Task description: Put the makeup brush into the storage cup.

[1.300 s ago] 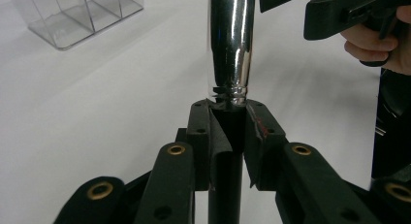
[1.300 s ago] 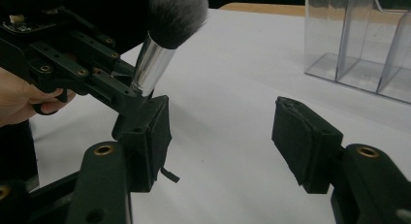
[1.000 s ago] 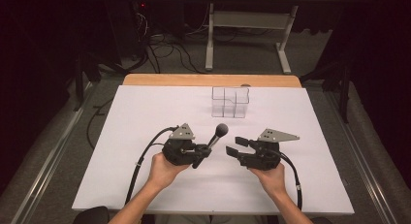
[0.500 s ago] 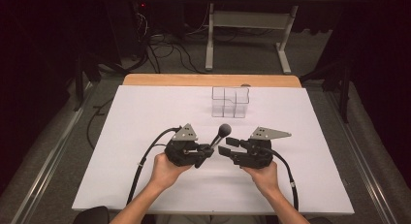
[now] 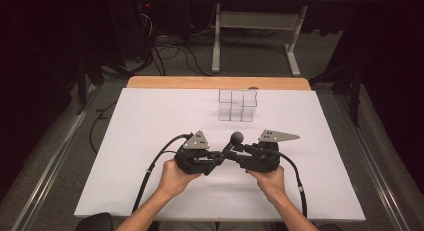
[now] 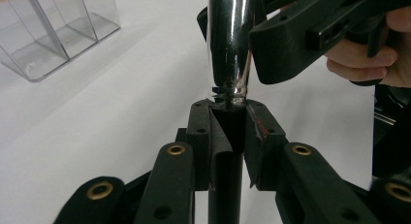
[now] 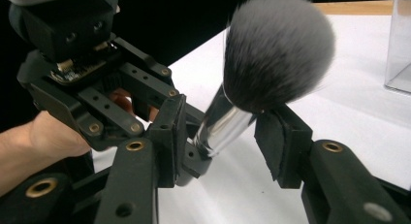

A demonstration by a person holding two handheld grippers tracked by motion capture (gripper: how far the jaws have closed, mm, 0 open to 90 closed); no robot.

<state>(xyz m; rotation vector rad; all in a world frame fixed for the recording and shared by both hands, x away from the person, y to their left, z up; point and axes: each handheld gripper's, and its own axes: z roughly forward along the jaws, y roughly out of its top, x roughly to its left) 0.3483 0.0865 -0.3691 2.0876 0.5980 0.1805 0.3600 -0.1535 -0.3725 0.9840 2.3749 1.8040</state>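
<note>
left gripper (image 5: 216, 156) pinches makeup brush (image 5: 236, 139) handle, mid-table | right gripper (image 5: 239, 152) jaws closing around ferrule – not yet pressing | clear organizer (image 5: 237, 105) well apart (far edge) | grippers nearer than before – brush steeper

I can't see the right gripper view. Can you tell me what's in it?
A fluffy makeup brush with a shiny silver collar stands between the right gripper jaws, which have just been closing around it without gripping yet. The left gripper holds its handle from below, over the white table.
</note>
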